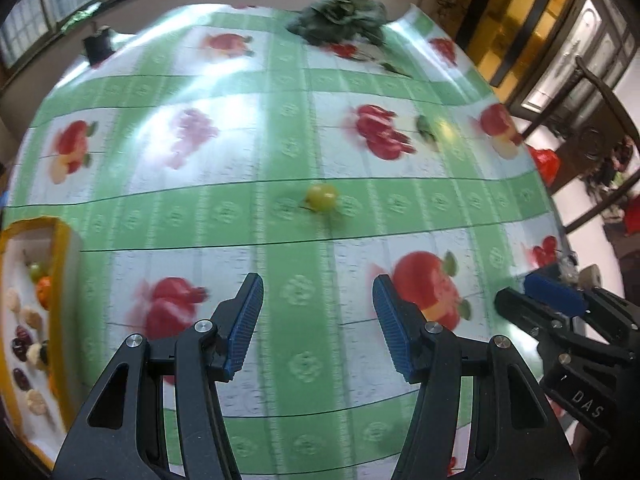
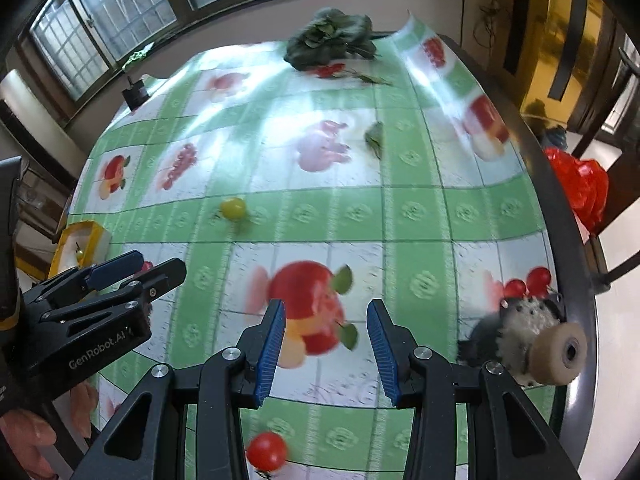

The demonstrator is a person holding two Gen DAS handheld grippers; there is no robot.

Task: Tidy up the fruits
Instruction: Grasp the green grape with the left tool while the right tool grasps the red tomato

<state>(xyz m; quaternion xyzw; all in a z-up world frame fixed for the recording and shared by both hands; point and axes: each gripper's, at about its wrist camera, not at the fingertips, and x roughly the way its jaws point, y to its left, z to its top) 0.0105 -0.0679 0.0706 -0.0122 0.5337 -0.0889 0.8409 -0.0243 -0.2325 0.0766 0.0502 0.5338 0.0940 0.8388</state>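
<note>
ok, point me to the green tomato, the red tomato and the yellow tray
green tomato (image 1: 321, 197), left wrist view, middle of its skin
red tomato (image 2: 267, 450), right wrist view, centre of fruit
yellow tray (image 1: 63, 256), left wrist view, right rim

A grape (image 1: 321, 197) lies mid-table, right of the tray (image 1: 64, 264).

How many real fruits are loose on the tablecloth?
2: a green grape on the green stripe mid-table, and a red tomato near the right claw. More may be hidden.
</note>
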